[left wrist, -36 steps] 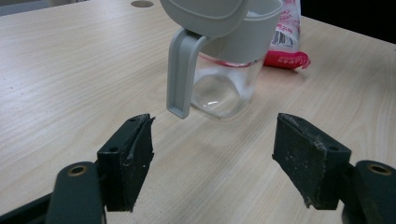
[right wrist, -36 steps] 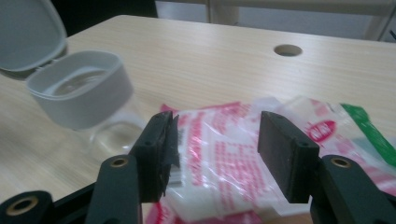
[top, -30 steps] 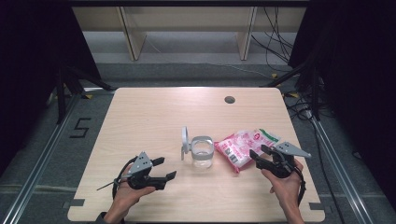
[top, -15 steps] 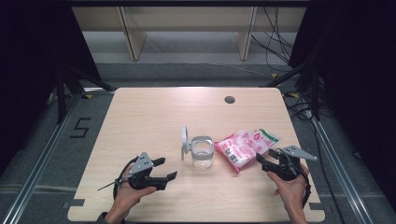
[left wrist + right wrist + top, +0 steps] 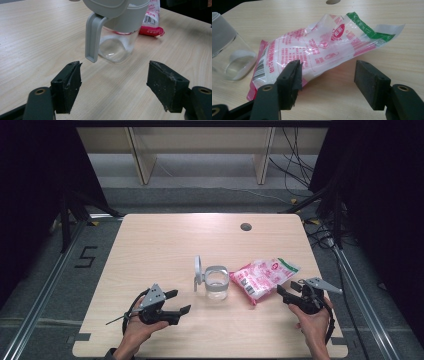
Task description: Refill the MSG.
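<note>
A clear glass jar (image 5: 216, 284) with a grey collar stands at mid-table, its grey lid (image 5: 198, 269) flipped open to the left. A pink and white plastic bag (image 5: 265, 276) with a green end lies flat just right of it. My left gripper (image 5: 177, 302) rests open near the front edge, pointing at the jar (image 5: 120, 40), nothing between its pads. My right gripper (image 5: 288, 288) sits open right of the bag. Its jaws have just been opening, and the bag (image 5: 324, 47) lies just beyond the tips, unpressed.
A dark round hole (image 5: 245, 226) sits in the tabletop (image 5: 160, 245) at the back right. Cables trail on the floor beyond the table's right side. Metal rails run along both sides. Bare wood spans the back and left of the table.
My right gripper has drawn back to the right, off the bag, with its jaws wider apart. The bag has settled flatter. My left gripper and the jar have not moved.
</note>
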Tool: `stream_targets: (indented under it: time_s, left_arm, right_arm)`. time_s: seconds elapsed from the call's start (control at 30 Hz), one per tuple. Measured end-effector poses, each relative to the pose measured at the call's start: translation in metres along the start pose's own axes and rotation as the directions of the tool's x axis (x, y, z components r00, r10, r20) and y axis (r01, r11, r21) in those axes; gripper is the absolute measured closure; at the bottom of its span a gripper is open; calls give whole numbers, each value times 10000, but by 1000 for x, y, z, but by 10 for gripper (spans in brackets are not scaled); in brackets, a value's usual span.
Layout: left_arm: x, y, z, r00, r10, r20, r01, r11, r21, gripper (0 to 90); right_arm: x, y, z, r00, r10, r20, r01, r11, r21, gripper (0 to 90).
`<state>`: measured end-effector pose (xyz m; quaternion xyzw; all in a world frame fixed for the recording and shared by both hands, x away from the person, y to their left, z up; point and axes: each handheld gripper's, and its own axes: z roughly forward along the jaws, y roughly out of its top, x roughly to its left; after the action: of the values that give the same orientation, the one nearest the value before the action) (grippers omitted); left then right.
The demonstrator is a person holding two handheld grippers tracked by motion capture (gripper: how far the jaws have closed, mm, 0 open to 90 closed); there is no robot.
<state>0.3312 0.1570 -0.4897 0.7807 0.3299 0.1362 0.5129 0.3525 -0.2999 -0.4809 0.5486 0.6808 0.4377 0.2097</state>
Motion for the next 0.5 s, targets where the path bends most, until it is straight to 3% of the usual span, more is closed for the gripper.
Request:
stream_targets:
  time_s: [0.03,0.07,0.17,0.23,0.3,0.33,0.37,0.43,0.47,0.5]
  left_arm:
    - [0,0,0,10000,63,34,-63,10000,30,268]
    - [0,-1,1,10000,42,78,-42,10000,25,268]
    - [-1,-1,2,9999,-77,103,78,9999,-83,268]
    - [-1,-1,2,9999,46,125,-46,10000,17,268]
    - [-1,-2,1,9999,58,92,-58,10000,49,268]
    - [-1,-2,1,9999,46,92,-46,10000,36,267]
    - [-1,-1,1,9999,61,102,-62,10000,46,268]
    - [-3,-1,2,9999,-8,146,8,10000,-31,268]
    - [-3,-2,2,9998,97,172,-98,9999,56,268]
    - [-4,-2,2,9998,124,155,-126,9999,89,268]
  right_arm:
    - [2,-1,-1,9996,260,-84,-259,9996,88,386]
    - [-2,0,0,9998,-165,-108,166,9998,69,382]
    - [1,-1,1,9997,210,102,-211,9998,54,376]
    - [-1,-1,1,9999,80,104,-81,10000,21,374]
    - [-1,-1,1,9989,428,-171,-429,9991,-59,368]
    - [-3,0,2,9999,125,-42,-125,9999,-104,367]
    - [-1,-1,2,9990,445,-85,-445,9990,24,367]
    - [-2,-1,4,9992,361,-142,-359,9993,133,367]
    - [-3,-2,6,9982,468,-378,-475,9987,-162,366]
    - [1,-1,5,9943,1021,-290,-1016,9947,178,364]
